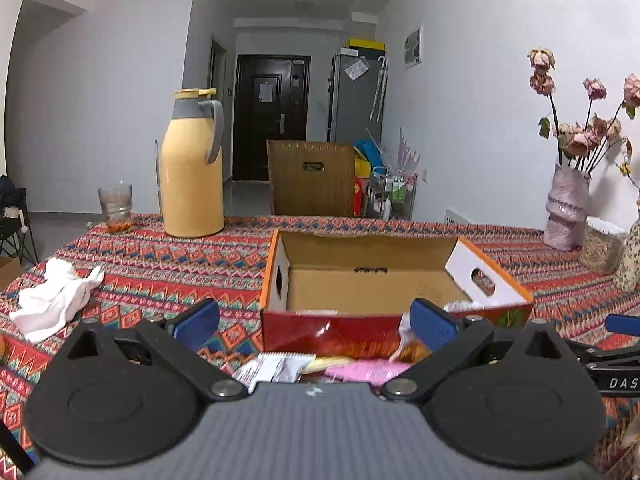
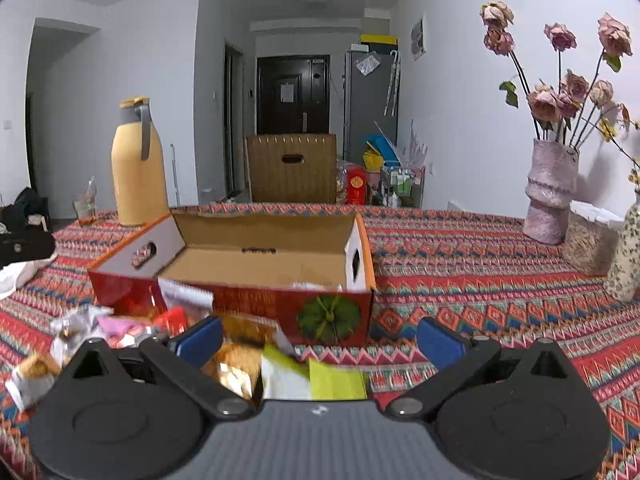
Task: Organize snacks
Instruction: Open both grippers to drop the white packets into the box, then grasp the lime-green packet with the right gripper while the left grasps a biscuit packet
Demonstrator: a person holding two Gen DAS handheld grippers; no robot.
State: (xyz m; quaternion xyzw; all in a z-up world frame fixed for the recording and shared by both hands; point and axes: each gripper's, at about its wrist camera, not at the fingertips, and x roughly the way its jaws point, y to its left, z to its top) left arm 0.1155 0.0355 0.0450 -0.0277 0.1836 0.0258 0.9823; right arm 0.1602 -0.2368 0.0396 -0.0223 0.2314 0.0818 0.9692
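Both grippers sit low at the frame bottoms, facing an open cardboard box [image 1: 372, 280] at centre frame on the patterned tablecloth [image 1: 168, 256].

Left gripper [image 1: 316, 320]: blue pads spread wide, nothing between them. Right gripper [image 2: 320, 338]: also wide open, holding nothing.

Snack packets [image 1: 320, 366] lie in a loose heap just in front of the box's red front wall, lower centre in the left view. In the right view the same pile spreads across lower left to lower centre: a yellow-green packet [image 2: 336, 380] nearest the gripper, a gold foil one [image 2: 236, 368] beside it, pink and white wrappers [image 2: 120, 326] further left. A few wrappers look to be inside the box already, at its front edge; can't tell how many.

Handling, as a judgement: packets look light, thin, crinkly; film probably slippery, contents likely crushable. Best grip is across a flat sealed edge or a corner, w/ gentle squeeze. Overlapping pieces may lift together, so take the top one first.

Upper left: yellow thermos [image 1: 192, 168] and glass [image 1: 116, 208]. Right edge: vase of dried roses [image 2: 548, 192].
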